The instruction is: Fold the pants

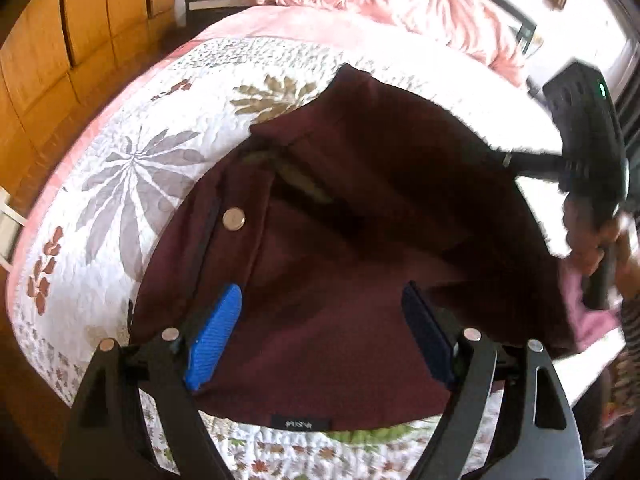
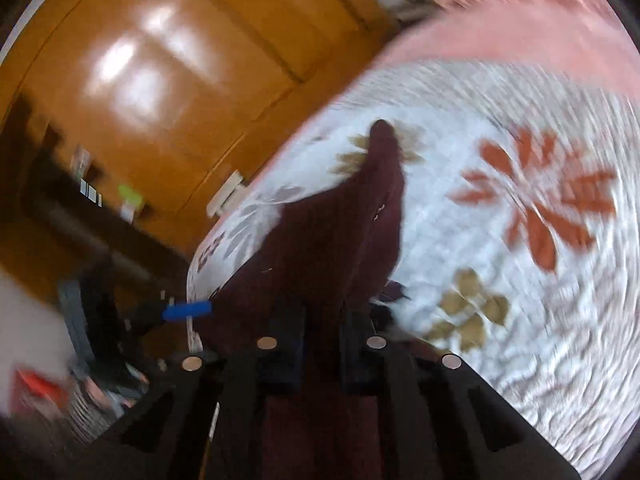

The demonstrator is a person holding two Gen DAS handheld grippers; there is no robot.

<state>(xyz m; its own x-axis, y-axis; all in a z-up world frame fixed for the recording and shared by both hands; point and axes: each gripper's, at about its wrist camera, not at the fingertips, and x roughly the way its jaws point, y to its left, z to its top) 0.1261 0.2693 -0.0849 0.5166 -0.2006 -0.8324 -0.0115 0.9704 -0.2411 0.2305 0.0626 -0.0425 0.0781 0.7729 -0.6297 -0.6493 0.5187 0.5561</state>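
So we're mid-fold here: our right gripper (image 2: 320,344) is clenched tight on a bunch of the maroon pants (image 1: 352,240), and the cloth runs up from its jaws in a raised ridge over the bed. Our left gripper (image 1: 316,336) is wide apart, grasping nothing, hovering over the waist end with its blue pads (image 1: 214,336) either side of flat fabric.

To do this bit well, we'd say carry the pinched edge across low and steady so the layer underneath doesn't drag, and maybe use the free gripper to pin the waist down.

The pants lie spread on the floral quilt (image 1: 120,184), near its front edge. Dark wine colour, metal button (image 1: 234,218) showing, small black label (image 1: 300,424) at the near hem, fly gaping a bit.
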